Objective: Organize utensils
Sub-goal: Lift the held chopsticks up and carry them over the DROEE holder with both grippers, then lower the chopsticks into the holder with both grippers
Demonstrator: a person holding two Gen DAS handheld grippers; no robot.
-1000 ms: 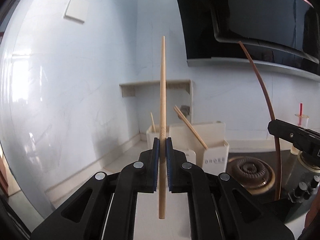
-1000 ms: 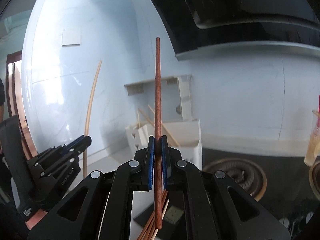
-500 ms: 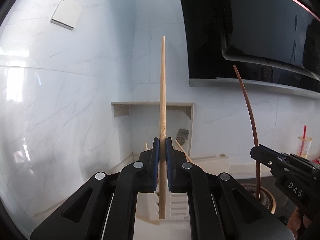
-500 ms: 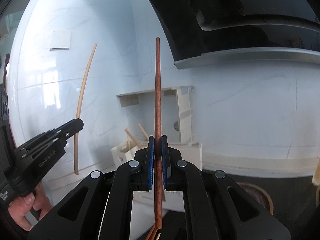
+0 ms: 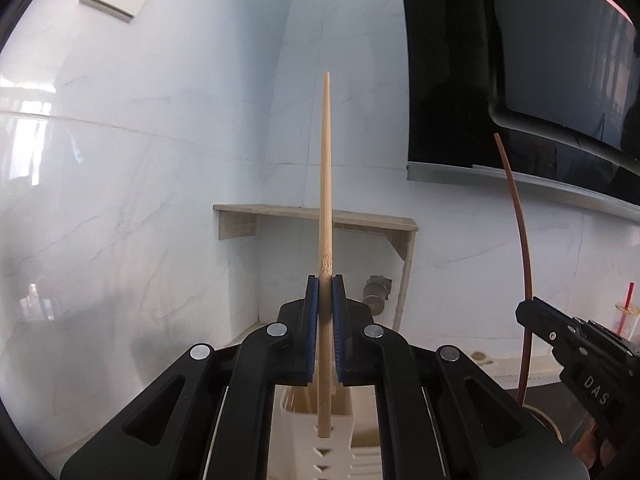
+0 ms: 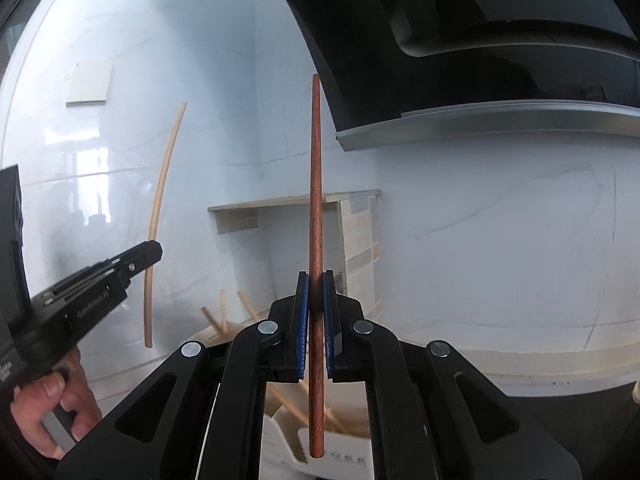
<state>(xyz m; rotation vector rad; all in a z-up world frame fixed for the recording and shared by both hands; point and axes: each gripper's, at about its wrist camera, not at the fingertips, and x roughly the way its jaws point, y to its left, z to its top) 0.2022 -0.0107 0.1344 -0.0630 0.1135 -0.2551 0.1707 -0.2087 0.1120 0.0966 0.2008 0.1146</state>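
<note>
Two chopsticks are standing near-upright, tips pointing up. The left gripper [image 5: 325,308] is clamping a pale bamboo chopstick [image 5: 325,184]; the right gripper [image 6: 315,304] is pinching a reddish-brown chopstick [image 6: 316,184]. Both lower ends are hanging just above a white utensil holder [image 5: 340,432], with open wall space around each and a range hood [image 6: 460,32] overhead.

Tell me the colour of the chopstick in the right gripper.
Dark reddish-brown chopstick, clamped upright in the right gripper; clearest in the right wrist view.
</note>
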